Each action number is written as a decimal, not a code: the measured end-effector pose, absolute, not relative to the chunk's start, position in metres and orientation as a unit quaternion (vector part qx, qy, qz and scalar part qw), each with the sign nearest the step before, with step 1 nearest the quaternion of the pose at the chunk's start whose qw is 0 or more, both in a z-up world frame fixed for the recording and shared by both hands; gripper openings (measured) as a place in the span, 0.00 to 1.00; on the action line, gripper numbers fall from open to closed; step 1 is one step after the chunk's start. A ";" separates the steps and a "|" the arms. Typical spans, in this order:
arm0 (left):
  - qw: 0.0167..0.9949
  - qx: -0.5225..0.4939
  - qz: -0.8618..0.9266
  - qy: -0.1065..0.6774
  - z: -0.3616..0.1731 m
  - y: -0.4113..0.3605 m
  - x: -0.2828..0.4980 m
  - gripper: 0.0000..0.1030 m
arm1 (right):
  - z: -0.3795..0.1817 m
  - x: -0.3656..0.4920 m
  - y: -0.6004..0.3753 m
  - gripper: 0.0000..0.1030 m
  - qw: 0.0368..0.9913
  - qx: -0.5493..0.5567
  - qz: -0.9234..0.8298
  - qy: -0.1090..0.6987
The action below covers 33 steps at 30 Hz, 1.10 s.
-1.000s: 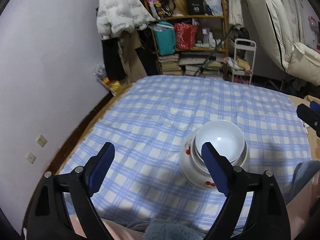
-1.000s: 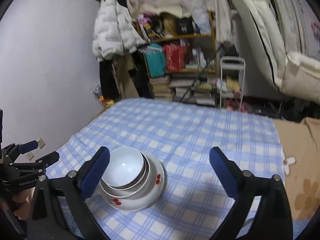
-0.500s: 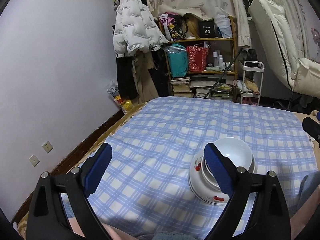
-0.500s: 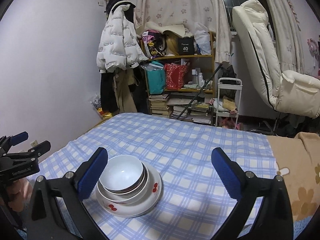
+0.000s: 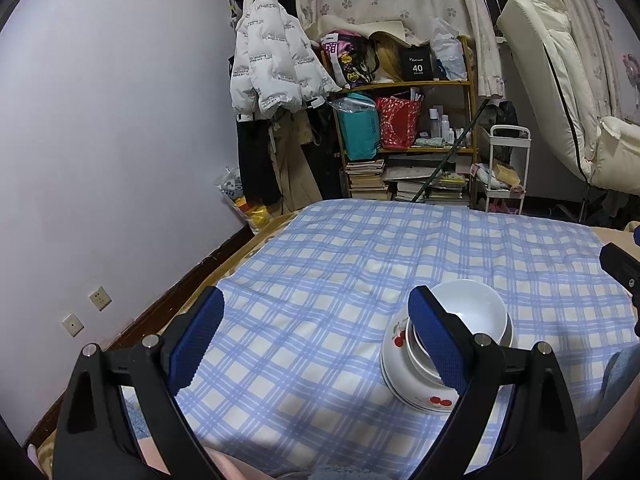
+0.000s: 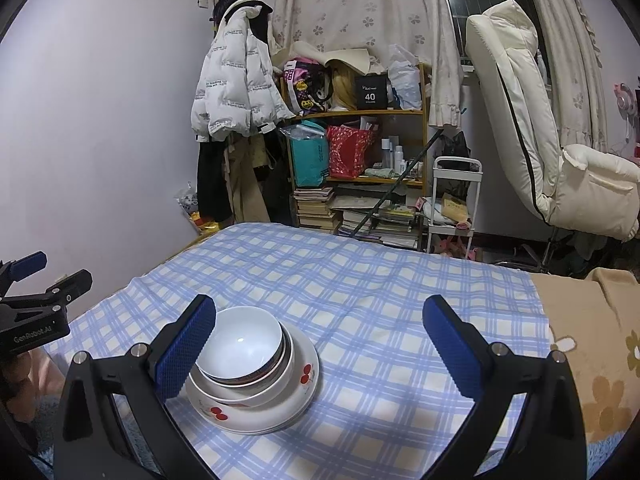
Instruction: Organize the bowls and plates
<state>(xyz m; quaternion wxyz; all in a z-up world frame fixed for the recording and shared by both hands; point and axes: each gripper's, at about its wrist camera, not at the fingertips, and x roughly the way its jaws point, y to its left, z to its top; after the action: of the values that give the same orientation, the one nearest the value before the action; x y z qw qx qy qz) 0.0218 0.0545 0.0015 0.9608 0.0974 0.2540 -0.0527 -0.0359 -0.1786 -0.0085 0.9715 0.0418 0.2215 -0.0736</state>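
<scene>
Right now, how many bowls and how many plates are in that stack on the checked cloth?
Bowls: 2, the white top bowl nested in a cherry-print bowl.
Plates: at least 1, the cherry-print plate; its rim edge looks layered, so possibly more.
Total: 3 pieces clearly visible.

"40" on black box (image 6: 371, 90) on shelf, seemingly "GenRobot.AI" on left gripper (image 6: 34, 280)

A white bowl (image 6: 243, 339) sits upright, nested in a second bowl (image 6: 276, 380), both stacked on cherry-printed white plates (image 6: 292, 404) at the near left of the checked cloth (image 6: 360, 280).
</scene>
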 end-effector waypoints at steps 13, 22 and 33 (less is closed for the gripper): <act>0.960 0.100 -0.049 0.256 0.001 0.054 0.022 0.89 | -0.009 -0.036 -0.178 1.00 0.971 0.041 -0.074 0.222; 0.960 0.101 -0.051 0.256 0.000 0.055 0.022 0.90 | -0.008 -0.036 -0.178 1.00 0.972 0.041 -0.073 0.222; 0.959 0.104 -0.053 0.258 0.000 0.054 0.021 0.90 | -0.008 -0.036 -0.178 1.00 0.971 0.041 -0.073 0.222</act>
<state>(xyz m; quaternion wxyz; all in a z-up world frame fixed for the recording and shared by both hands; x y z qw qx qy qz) 0.0214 0.0537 -0.0003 0.9589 0.1044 0.2584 -0.0533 -0.0360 -0.1775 -0.0085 0.9714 0.0410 0.2220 -0.0728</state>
